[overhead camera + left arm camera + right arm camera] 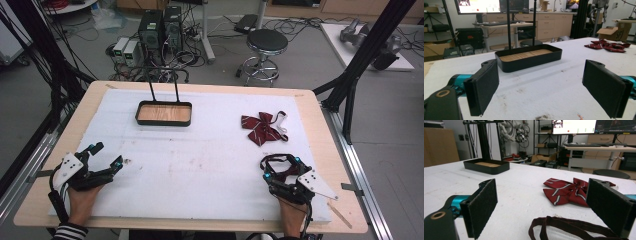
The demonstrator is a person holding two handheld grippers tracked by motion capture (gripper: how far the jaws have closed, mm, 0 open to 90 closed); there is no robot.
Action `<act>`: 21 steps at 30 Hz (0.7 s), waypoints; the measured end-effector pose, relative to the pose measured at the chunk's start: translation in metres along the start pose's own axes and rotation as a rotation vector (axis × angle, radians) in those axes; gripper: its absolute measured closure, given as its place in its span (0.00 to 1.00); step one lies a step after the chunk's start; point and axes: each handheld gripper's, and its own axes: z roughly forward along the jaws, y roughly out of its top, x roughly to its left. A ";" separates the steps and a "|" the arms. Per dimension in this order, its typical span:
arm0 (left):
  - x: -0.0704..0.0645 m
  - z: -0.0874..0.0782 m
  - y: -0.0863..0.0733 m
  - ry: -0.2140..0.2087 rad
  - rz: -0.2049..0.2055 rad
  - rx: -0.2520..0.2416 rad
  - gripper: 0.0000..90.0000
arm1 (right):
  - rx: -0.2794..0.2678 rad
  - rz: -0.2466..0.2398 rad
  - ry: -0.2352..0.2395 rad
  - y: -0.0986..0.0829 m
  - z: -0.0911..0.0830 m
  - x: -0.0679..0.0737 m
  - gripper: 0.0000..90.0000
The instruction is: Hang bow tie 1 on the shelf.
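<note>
A dark red bow tie [261, 128] with white stripes lies on the white mat, right of the middle; it lies just beyond my right jaws [565, 192]. A dark maroon strap loop [564, 225] lies on the mat between the right jaws, and from above it curls around the right gripper [282, 168], which is open at the front right. A black tray [164, 121] with a wooden floor and two upright rods stands at the far middle [529, 61] [486, 167]. My left gripper [107, 154] rests open at the front left, with nothing between its jaws.
A white foam mat [200, 165] covers the wooden table. A thin wooden stick [340, 213] lies near the front right corner. Black frame posts [350, 95] stand off the right edge. A stool [266, 45] and computer cases [160, 27] stand on the floor behind.
</note>
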 end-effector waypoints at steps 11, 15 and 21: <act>-0.001 -0.001 0.000 0.003 0.008 -0.008 0.16 | -0.005 -0.006 0.000 0.000 0.000 0.001 0.11; -0.001 -0.001 0.000 0.002 0.008 -0.006 0.16 | -0.002 0.002 0.006 0.000 0.000 0.000 0.11; -0.001 0.000 0.000 0.004 0.010 -0.007 0.16 | -0.001 0.005 0.005 0.000 0.000 0.000 0.11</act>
